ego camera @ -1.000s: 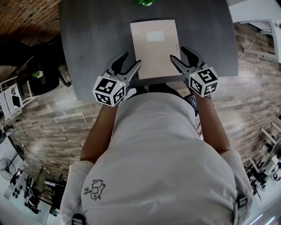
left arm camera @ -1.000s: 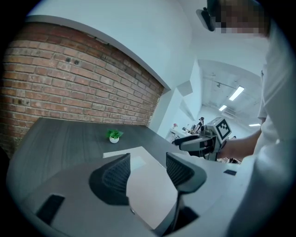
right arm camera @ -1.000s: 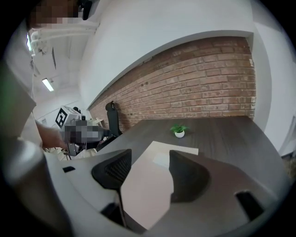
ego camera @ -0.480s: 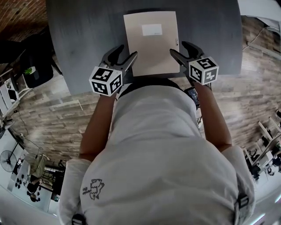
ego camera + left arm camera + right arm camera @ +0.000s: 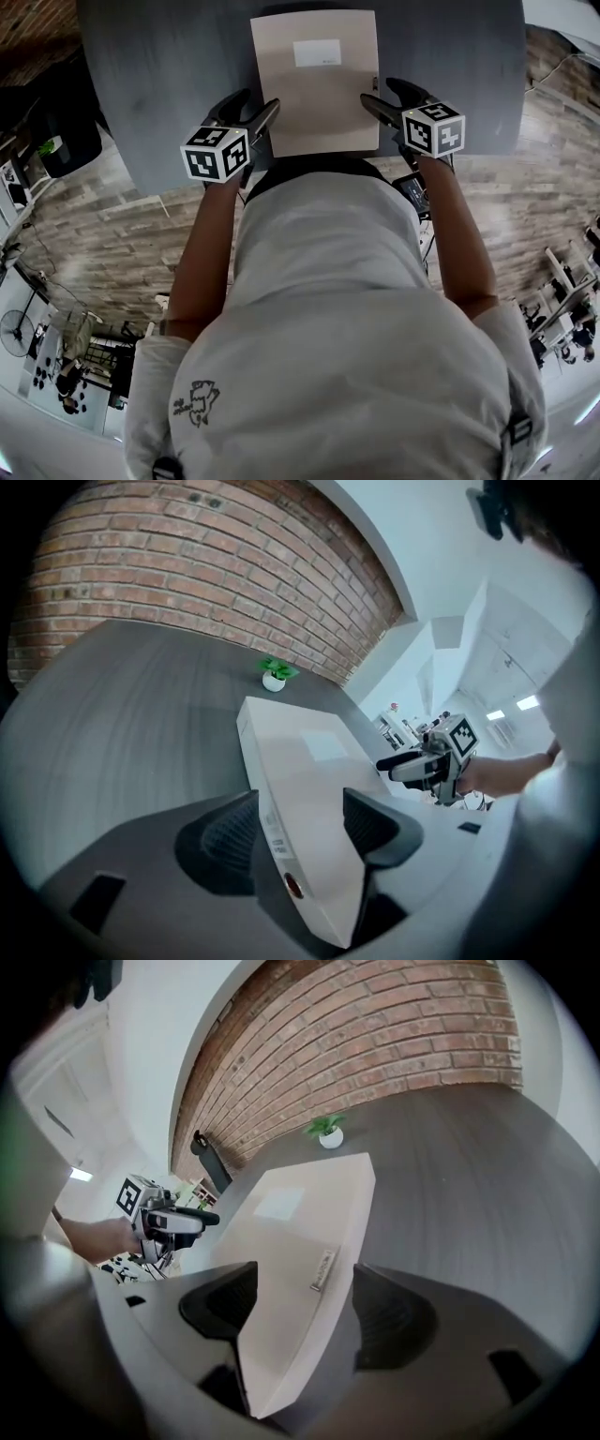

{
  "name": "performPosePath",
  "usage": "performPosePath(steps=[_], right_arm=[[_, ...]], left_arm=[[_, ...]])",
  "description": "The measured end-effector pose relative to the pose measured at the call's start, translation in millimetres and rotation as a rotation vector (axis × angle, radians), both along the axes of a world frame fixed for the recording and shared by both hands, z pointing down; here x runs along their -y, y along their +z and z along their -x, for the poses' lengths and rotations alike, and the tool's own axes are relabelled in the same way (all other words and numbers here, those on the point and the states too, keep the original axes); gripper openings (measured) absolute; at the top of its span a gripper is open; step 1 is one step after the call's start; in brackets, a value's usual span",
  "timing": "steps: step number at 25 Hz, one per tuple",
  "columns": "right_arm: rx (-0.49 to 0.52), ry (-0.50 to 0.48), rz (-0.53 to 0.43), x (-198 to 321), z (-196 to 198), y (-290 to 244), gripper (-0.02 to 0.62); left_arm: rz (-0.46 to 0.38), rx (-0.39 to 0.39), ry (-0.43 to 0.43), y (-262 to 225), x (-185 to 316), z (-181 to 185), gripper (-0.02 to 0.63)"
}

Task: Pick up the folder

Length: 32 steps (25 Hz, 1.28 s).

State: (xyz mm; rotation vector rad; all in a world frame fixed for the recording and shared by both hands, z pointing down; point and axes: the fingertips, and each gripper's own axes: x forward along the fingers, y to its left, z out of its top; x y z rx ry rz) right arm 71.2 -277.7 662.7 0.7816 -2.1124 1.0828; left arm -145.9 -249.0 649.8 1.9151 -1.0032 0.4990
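A beige folder (image 5: 314,84) with a white label lies flat on the dark grey table (image 5: 159,75), near its front edge. My left gripper (image 5: 250,106) straddles the folder's near left edge. In the left gripper view the folder (image 5: 309,780) runs between the two jaws of that gripper (image 5: 300,834), which are opening, and the pads stand clear of it. My right gripper (image 5: 386,94) straddles the near right edge. Its jaws are also opening around the folder (image 5: 291,1241), and the pads of the gripper (image 5: 300,1312) do not press on it.
A small potted plant (image 5: 275,673) (image 5: 327,1132) stands at the table's far side, before a brick wall (image 5: 375,1026). The person's body covers the table's near edge. A dark bin (image 5: 56,141) sits on the wooden floor to the left.
Both grippers have come down to the table and closed in on the folder's near corners. Their jaws have spread wider. The folder has not moved on the table.
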Motion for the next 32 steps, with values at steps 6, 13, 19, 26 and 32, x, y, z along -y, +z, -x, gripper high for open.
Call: performPosePath(steps=[6,13,19,26,32], right_arm=[[0.009,-0.002,0.058,-0.6,0.8,16.1,0.324],[0.032,-0.025,0.136,-5.1,10.0,29.1,0.324],[0.045,-0.048,0.155,-6.9,15.7,27.9,0.315],[0.065,-0.054,0.169,-7.1,16.8,29.5,0.308],[0.059,-0.050,0.162,-5.5,15.3,28.8,0.304]], left_arm=[[0.082,-0.046,-0.019,23.3,-2.9,1.4,0.293],[0.152,-0.074,-0.010,42.4,-8.8,-5.2,0.296],[0.180,-0.083,0.016,47.4,-13.5,-17.7,0.296],[0.188,-0.078,0.016,48.6,-12.2,-18.9,0.295],[0.199,-0.069,0.011,48.6,-12.3,-21.0,0.291]])
